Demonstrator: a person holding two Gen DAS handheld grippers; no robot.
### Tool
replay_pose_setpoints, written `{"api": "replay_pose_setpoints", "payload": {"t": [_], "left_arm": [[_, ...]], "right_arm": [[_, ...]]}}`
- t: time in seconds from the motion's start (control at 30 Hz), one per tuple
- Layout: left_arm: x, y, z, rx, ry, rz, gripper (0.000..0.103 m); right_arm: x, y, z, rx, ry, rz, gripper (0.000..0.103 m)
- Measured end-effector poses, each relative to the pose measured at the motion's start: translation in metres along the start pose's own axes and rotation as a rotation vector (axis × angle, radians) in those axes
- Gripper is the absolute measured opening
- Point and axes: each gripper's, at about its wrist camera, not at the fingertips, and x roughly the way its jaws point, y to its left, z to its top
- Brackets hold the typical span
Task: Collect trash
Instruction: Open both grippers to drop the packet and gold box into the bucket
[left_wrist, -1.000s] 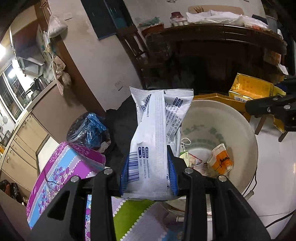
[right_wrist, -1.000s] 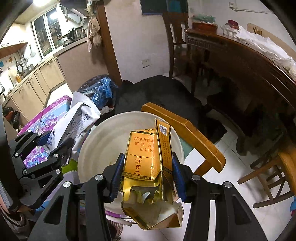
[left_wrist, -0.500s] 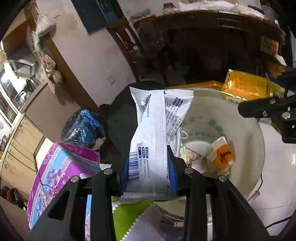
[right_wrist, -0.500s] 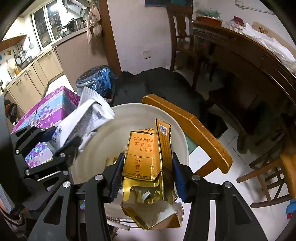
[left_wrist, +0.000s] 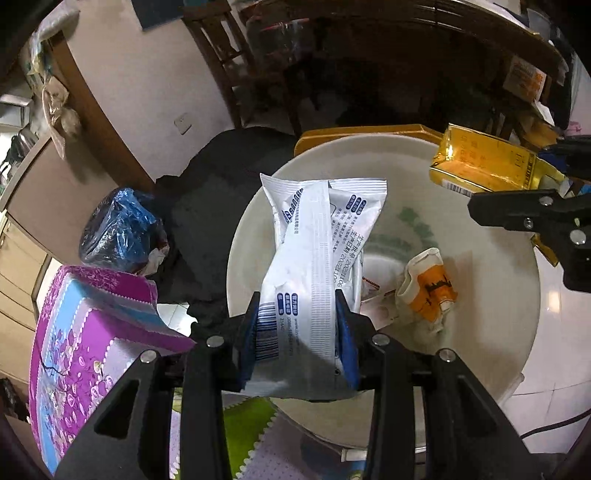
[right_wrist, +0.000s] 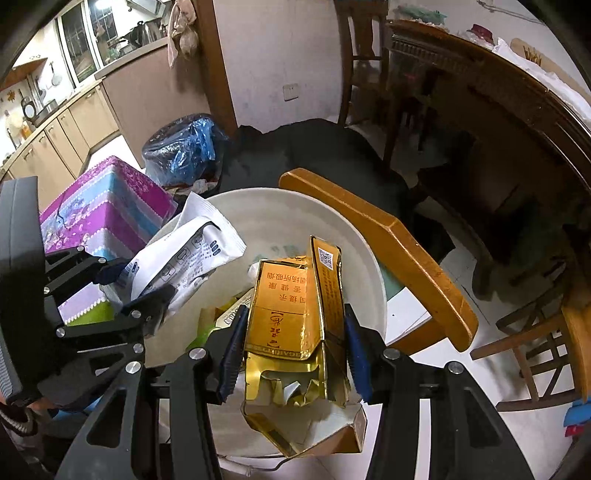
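Nearest, we see the left claw (left_wrist: 299, 328) clenched on a white wrapper (left_wrist: 317, 251), its jaws having just eased slightly, and the right claw (right_wrist: 291, 343) clenched on a torn gold carton (right_wrist: 291, 306); both hang over the white basin (left_wrist: 491, 332), presumably for dropping among the scraps there. Compared with a second earlier, both have sunk closer to the basin

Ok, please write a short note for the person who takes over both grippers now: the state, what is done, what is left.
Left gripper: shut on the white wrapper, above the white basin.
Right gripper: shut on the torn gold carton, also over the basin.
Done: an orange-and-white wrapper and small scraps lie in the basin.
Left: release both pieces into the basin.
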Motion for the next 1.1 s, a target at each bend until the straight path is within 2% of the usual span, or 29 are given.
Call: {"api": "replay_pose_setpoints", "payload": {"t": [0.07,0.1,0.13,0.17,0.2,0.8,0.97,1.07,1.1], "left_arm": [[0.002,0.002,0.001,-0.009,0.001,0.013,0.038],[0.004,0.003,0.003,-0.019,0.002,0.02,0.05],[0.005,0.005,0.003,-0.031,0.0,0.028,0.059],[0.004,0.008,0.004,-0.046,-0.012,0.034,0.075],[0.003,0.012,0.004,-0.058,-0.026,0.044,0.077],[0.002,0.01,-0.001,-0.055,-0.038,0.059,0.077],[-0.017,0.007,-0.015,-0.085,-0.104,0.05,0.077],[-0.038,-0.001,-0.034,-0.097,-0.162,0.053,0.078],[-0.046,-0.003,-0.042,-0.101,-0.179,0.057,0.081]], "right_arm": [[0.004,0.005,0.0,-0.015,0.011,0.003,0.052],[0.007,0.007,0.001,-0.019,0.016,-0.004,0.055],[0.01,0.007,0.001,-0.017,0.024,-0.018,0.063],[0.013,0.008,0.002,-0.014,0.026,-0.023,0.065],[0.015,0.008,0.002,-0.011,0.026,-0.022,0.065],[0.028,0.01,-0.008,0.011,0.043,-0.028,0.065],[-0.003,0.013,-0.034,0.059,-0.049,-0.07,0.069],[-0.037,0.026,-0.054,0.026,-0.15,-0.112,0.08],[-0.047,0.03,-0.059,0.014,-0.177,-0.126,0.087]]}}
